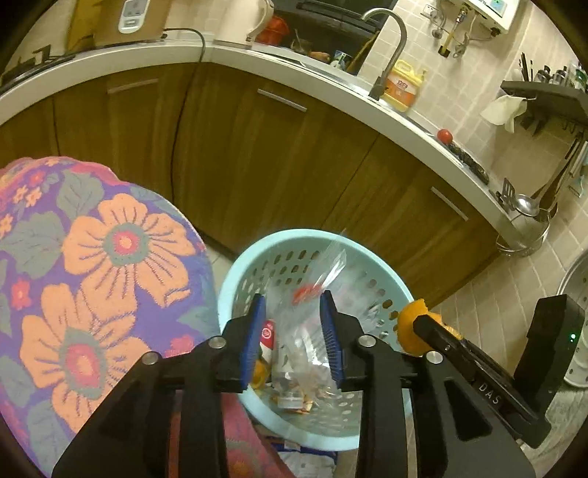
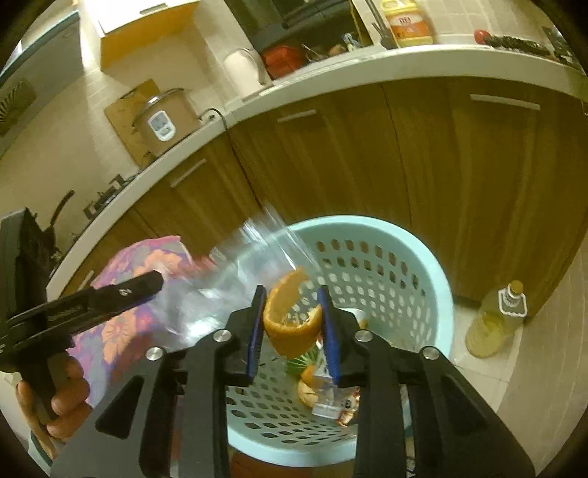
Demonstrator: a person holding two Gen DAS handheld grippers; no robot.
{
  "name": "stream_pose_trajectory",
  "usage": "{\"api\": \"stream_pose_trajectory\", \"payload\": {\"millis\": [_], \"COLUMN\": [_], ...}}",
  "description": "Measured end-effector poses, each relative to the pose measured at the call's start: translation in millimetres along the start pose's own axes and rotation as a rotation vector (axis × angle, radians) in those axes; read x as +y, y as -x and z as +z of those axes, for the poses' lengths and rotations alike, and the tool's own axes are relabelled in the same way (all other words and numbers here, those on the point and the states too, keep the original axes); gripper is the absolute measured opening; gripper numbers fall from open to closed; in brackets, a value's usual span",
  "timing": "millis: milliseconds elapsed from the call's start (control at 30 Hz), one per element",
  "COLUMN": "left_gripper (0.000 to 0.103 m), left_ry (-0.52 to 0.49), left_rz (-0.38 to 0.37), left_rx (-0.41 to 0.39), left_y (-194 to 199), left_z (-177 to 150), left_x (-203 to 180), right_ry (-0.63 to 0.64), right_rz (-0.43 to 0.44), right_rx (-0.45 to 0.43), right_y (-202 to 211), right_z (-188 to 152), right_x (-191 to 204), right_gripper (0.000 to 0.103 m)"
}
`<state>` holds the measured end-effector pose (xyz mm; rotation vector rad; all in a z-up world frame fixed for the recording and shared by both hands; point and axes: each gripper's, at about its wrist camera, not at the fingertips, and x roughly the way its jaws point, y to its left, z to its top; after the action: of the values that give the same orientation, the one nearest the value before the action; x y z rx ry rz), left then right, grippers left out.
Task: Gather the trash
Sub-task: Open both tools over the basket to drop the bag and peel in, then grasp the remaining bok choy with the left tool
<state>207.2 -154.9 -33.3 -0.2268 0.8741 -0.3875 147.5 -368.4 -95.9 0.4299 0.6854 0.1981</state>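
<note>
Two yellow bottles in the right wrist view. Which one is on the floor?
The clear oil bottle with the yellow cap, on the tile floor right of the blue basket. The other, an opaque yellow jug with an orange label, stands on the countertop.

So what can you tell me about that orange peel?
The orange peel is a curled, cup-shaped strip, bright orange outside and paler inside, with a ragged torn edge. It sits between the blue pads of the right claw, above the pale blue holed basket. Whether the pads press on it is unclear.
</note>
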Motion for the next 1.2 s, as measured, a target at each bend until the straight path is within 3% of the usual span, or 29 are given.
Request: {"api": "stream_pose_trajectory", "payload": {"millis": [67,367,733,867,1200], "left_gripper": [0.037,0.043,0.053,0.06,0.064], "left_ry": [0.0,-0.014,-0.038,-0.037,0.02], "left_rz": [0.0,0.004,0.037,0.083,0.218], "left_rx": [-0.002,-0.068,-0.2,-0.261,-0.368], "left_y": [2.0,29.3,103.0,142.7,228.5], "left_z": [-2.0,-5.3,-23.0,-39.3,-78.4], "left_x": [1.4,2.6,13.2,29.2,84.9], "right_ry": [-0.007,0.027,0.151,0.21,0.307], "right_rz": [-0.003,0.022,0.114,0.153,0.199], "right_rx": [-0.003,-0.033,-0.066,-0.051,-0.013], "right_y": [-0.7,10.7,34.9,36.4,31.8], "right_z": [-0.3,2.2,-0.8,-9.4,-32.0], "right_x": [-1.9,13.1,79.9,111.2,172.3], "right_gripper": [0.043,0.043,0.043,0.043,0.043]}}
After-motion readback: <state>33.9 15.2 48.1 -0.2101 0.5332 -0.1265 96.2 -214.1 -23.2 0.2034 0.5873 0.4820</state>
